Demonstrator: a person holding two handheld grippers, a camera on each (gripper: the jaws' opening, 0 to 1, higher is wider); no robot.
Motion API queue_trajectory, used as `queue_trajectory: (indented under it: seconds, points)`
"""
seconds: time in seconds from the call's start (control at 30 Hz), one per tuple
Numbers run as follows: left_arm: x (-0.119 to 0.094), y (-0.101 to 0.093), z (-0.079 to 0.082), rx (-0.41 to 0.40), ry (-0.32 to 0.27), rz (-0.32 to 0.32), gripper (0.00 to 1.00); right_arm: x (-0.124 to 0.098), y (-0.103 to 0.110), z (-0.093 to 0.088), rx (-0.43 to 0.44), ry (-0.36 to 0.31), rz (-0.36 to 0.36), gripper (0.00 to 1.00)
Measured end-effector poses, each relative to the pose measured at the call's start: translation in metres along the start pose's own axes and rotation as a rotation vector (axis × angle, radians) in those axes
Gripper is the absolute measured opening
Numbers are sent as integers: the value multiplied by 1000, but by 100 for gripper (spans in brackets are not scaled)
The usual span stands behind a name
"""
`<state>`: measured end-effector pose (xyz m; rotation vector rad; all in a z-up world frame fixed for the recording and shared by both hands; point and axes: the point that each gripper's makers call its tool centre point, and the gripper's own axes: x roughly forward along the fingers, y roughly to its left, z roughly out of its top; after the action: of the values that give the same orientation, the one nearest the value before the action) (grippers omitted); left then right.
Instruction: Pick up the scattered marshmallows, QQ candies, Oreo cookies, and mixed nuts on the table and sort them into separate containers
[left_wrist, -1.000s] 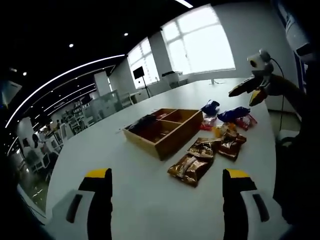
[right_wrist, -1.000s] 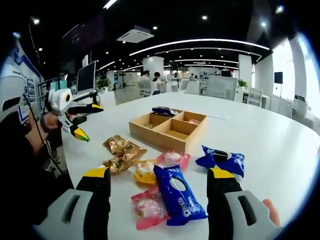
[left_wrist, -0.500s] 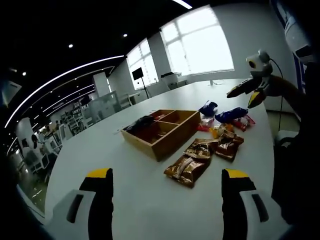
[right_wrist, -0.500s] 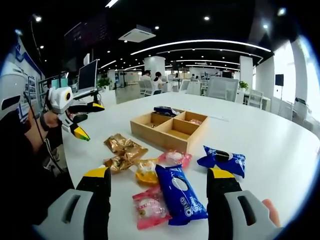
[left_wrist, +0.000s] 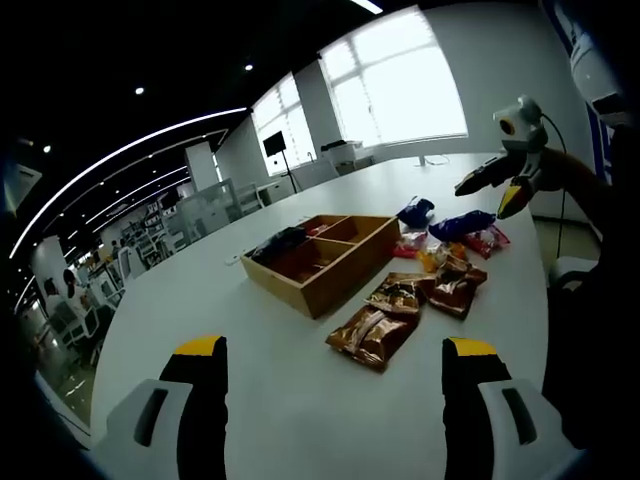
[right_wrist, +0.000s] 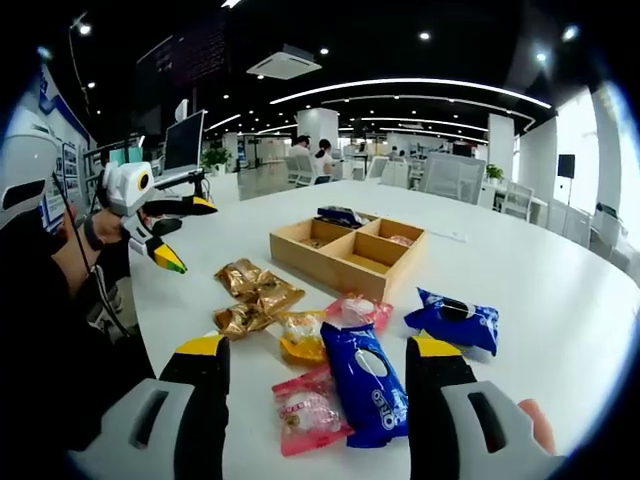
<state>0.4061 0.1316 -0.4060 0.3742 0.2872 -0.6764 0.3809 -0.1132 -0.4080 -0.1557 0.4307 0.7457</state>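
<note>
Table (right_wrist: 560, 290): smooth white top, faint sheen, reflects ceiling lights. Tray (right_wrist: 345, 255): bare light wood, matt, four compartments, grain not resolvable. Brown packets (left_wrist: 375, 335): crinkled glossy foil, bright highlights. Blue cookie pack (right_wrist: 365, 385): glossy plastic film, smooth; second blue pack (right_wrist: 455, 320) same finish. Pink packets (right_wrist: 305, 412): shiny, partly clear plastic wrap. Right gripper (right_wrist: 315, 350): matt grey plastic body, jaws black with yellow tips. Left gripper (left_wrist: 335, 350): same plastic look.
</note>
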Motion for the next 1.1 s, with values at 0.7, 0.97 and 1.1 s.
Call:
queue_trajectory:
  seconds: [0.7, 0.97, 1.1]
  points:
    - [3, -1, -4, 11, 10, -4, 90, 34, 45, -14, -148, 77, 118, 50]
    - [2, 1, -5, 11, 18, 3, 89, 43, 48, -18, -234, 97, 121, 44]
    - [1, 3, -6, 22, 23, 7, 87, 47, 47, -18, -273, 104, 110, 39]
